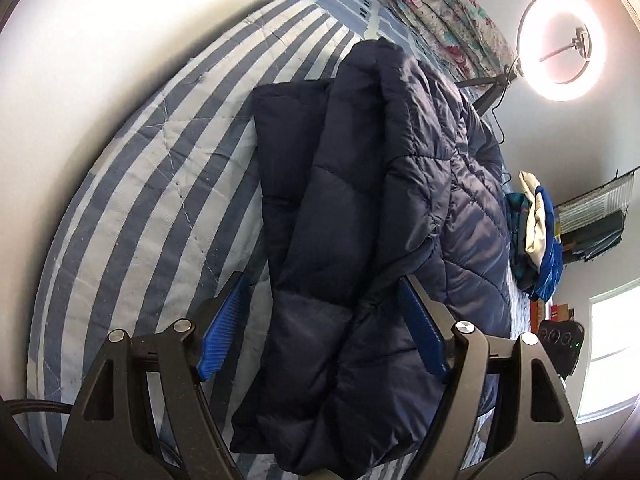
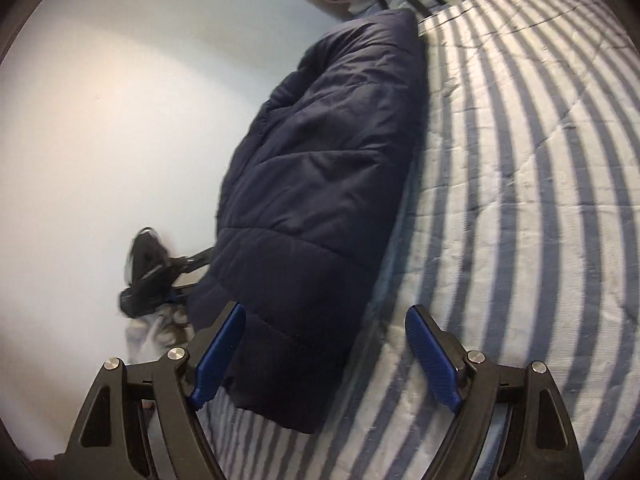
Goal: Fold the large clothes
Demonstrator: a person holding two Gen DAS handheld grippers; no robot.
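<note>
One navy quilted puffer jacket (image 1: 360, 208) is seen lying folded in a long bundle on a bed covered by a blue-and-white striped quilt (image 1: 152, 184). In the left wrist view, the near end of the jacket is framed between the two blue pads of the left tool (image 1: 320, 328), whose jaws are spread wide; the right pad is met by the fabric, while the left pad is kept apart from it, so nothing is gripped. In the right wrist view, the same jacket (image 2: 320, 184) is found ahead and to the left of the right tool (image 2: 326, 348), which is likewise held open; its left pad lies just beside the jacket's near edge, and its right pad is over bare striped quilt (image 2: 520, 200). Whether that left pad touches the cloth cannot be told.

Two tools are counted, each with two blue pads. At the far edge of the bed, one floral bedspread roll (image 1: 440, 12) is seen. Beyond the bed, one lit ring light (image 1: 562, 46) and one heap of other clothes (image 1: 534, 232) are visible.
</note>
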